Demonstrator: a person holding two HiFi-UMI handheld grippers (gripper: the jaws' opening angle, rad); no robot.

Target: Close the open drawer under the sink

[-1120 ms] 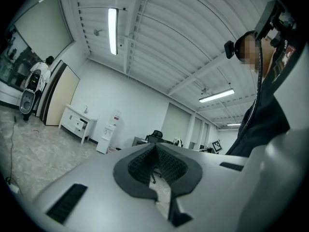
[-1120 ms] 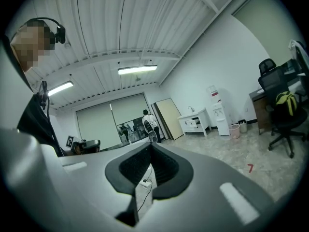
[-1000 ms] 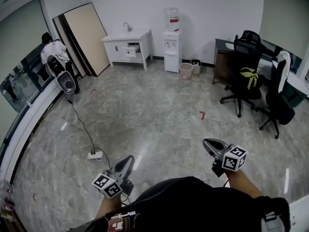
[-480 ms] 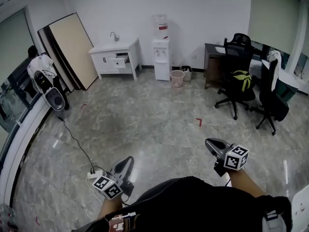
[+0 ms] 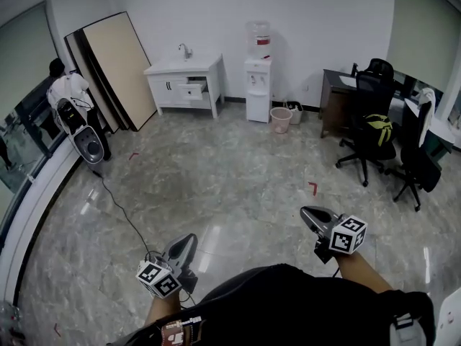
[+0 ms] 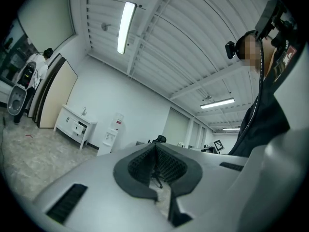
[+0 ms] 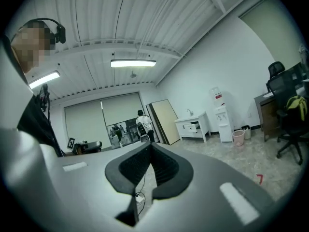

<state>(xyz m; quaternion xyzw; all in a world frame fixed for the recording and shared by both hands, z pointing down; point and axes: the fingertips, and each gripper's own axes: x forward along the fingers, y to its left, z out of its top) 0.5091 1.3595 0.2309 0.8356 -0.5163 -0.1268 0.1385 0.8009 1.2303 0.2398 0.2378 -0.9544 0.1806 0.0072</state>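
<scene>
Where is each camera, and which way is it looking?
Head view: high on the person, looking down across the floor to the sink; forearms, left tongs, right tongs show.
Left gripper view: on the left tongs, looking along them toward the sink; person at right.
Right gripper view: on the right tongs, same way; person at left.
Shared: all see the sink's open drawer.

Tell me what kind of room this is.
Probably an office or workroom: swivel chairs at a dark desk, a water dispenser, and a white sink cabinet against the wall.
</scene>
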